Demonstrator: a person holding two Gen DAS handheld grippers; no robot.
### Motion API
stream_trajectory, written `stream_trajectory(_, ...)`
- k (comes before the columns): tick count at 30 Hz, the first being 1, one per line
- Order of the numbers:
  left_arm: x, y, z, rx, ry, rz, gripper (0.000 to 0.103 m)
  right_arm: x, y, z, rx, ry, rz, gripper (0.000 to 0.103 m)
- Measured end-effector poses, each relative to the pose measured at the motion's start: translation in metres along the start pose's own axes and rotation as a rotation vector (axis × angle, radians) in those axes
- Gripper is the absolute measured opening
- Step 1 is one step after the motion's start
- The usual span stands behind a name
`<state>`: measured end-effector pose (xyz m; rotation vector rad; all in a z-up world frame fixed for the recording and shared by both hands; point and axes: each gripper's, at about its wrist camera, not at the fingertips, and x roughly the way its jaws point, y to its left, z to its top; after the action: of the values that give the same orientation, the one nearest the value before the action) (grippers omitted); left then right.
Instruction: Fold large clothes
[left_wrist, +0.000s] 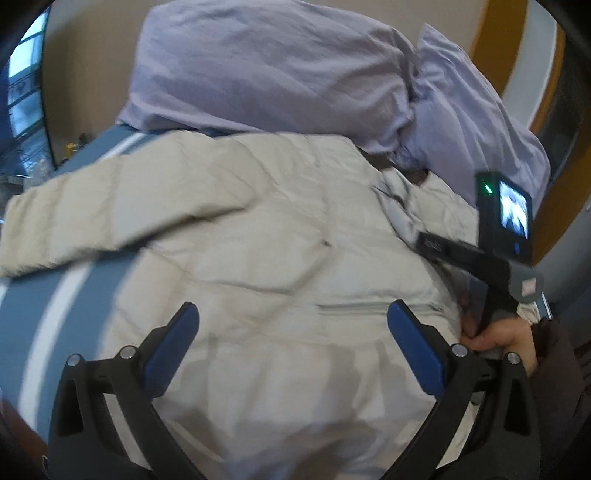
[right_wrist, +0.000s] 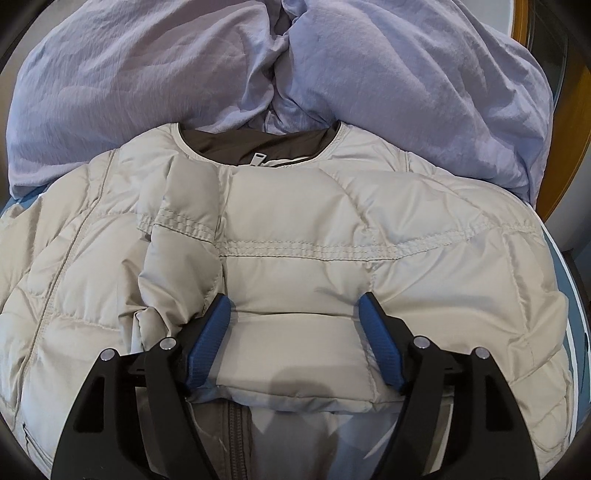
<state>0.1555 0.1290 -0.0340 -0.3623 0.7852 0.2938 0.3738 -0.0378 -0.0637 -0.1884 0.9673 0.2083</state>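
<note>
At frame centre, right gripper spread, pads flanking folded sleeve of puffy jacket; left gripper spread, empty. Risk: sleeve springs back, fold undone.

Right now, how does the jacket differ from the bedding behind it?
Colour: the jacket is pale beige; the bedding is lavender.
Surface: the jacket is quilted with stitched seams and has a zip; the bedding is plain, creased cloth.
Pose: the jacket lies spread out with a sleeve folded across its front, between the open right gripper pads; the bedding is bunched in a heap, untouched.
Shared: both are soft, puffy and lie on the same blue striped bed.
</note>
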Motion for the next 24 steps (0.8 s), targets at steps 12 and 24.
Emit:
stream_trajectory(12, -0.032, 0.151, 0.035, -0.228, -0.051, 0.290, 0.101, 0.001, -0.003, 0.000, 0.019, -0.001, 0.028, 0.075)
stream_trajectory(24, -0.027, 0.266, 0.041, -0.349, -0.005, 0.510, 0.098, 0.002, -0.003, 0.000, 0.026, 0.001, 0.034, 0.075)
